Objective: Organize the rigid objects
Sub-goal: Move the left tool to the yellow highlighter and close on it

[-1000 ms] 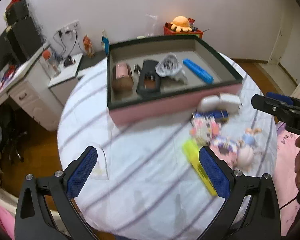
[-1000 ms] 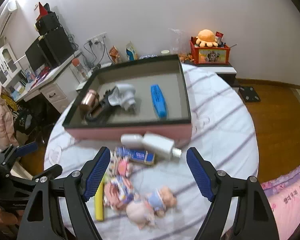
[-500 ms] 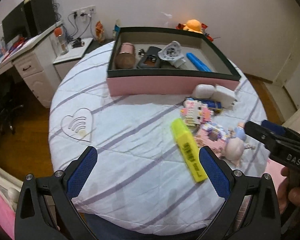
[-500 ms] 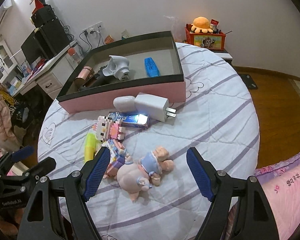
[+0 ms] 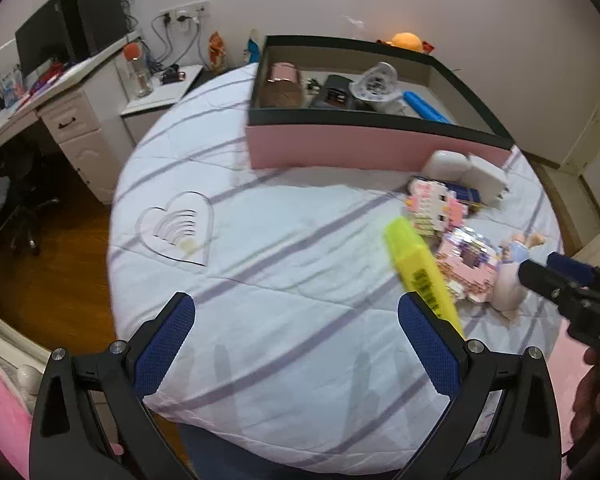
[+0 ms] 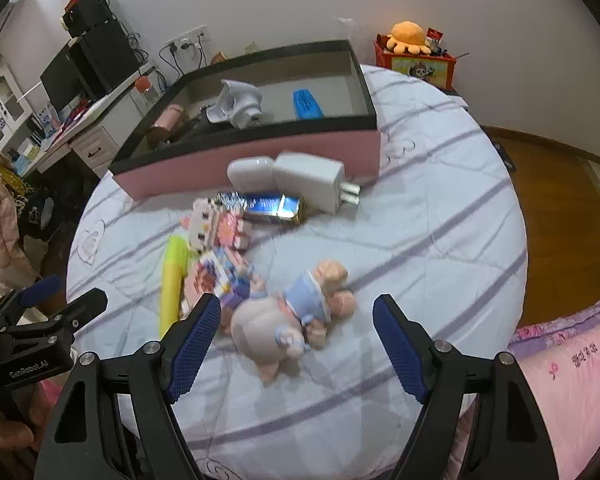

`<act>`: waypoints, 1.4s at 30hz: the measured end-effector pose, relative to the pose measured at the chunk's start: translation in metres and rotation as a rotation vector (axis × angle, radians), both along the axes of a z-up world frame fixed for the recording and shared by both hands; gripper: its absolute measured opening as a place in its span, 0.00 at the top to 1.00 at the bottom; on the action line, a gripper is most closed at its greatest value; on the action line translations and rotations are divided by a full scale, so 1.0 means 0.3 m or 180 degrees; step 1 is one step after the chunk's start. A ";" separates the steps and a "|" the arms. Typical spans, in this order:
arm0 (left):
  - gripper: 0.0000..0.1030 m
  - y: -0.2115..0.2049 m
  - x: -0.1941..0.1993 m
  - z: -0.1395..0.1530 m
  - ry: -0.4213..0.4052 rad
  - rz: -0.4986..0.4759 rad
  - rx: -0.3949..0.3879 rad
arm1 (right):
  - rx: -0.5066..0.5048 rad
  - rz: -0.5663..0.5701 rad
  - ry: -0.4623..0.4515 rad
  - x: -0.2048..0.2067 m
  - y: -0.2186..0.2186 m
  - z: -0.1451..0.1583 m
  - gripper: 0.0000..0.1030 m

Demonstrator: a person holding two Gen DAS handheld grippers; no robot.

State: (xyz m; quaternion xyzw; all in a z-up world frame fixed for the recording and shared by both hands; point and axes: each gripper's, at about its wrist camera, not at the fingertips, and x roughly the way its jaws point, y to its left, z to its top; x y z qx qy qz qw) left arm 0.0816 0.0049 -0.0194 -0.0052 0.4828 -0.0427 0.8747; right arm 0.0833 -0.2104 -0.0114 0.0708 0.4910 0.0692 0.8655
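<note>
The pink box (image 6: 260, 160) holds a blue case (image 6: 307, 105), a white hair dryer (image 6: 238, 104) and a copper cup (image 6: 166, 120). Before it lie a charger (image 6: 310, 184), highlighter (image 6: 172, 280) and pig doll (image 6: 288, 320). Left gripper (image 5: 296, 344) and right gripper (image 6: 296, 344) hover, fingers spread and empty.

Soft indoor light, slight motion blur

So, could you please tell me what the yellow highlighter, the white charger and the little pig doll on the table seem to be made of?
The yellow highlighter looks like smooth hard plastic: bright even colour, printed black label. The white charger looks like glossy moulded plastic with two metal prongs that catch the light. The pig doll is motion-blurred; its rounded, matte pink body suggests soft vinyl or plush, and its blue outfit may be fabric.
</note>
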 end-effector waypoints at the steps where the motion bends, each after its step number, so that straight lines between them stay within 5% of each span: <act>1: 0.00 -0.023 -0.001 -0.005 0.0010 -0.0062 -0.0014 | -0.0002 -0.0009 0.0019 -0.009 -0.001 -0.006 0.22; 15: 0.01 -0.153 0.050 -0.107 0.0202 -0.0131 -0.0046 | 0.0015 0.0009 0.0128 0.001 0.005 -0.050 0.23; 22: 0.00 -0.120 0.082 -0.137 0.0166 0.0038 0.0133 | 0.0021 -0.0005 0.0154 0.018 0.012 -0.075 0.23; 32: 0.04 -0.142 0.149 -0.142 0.0026 -0.0132 0.0195 | -0.0044 -0.0228 0.0075 0.043 0.025 -0.103 0.23; 38: 0.22 -0.131 0.118 -0.129 -0.0069 -0.0168 0.0156 | -0.0019 -0.0388 0.0047 0.032 0.010 -0.106 0.23; 42: 0.58 -0.141 0.106 -0.113 -0.0113 -0.0218 0.0137 | -0.0205 -0.0319 -0.0020 0.028 0.046 -0.113 0.27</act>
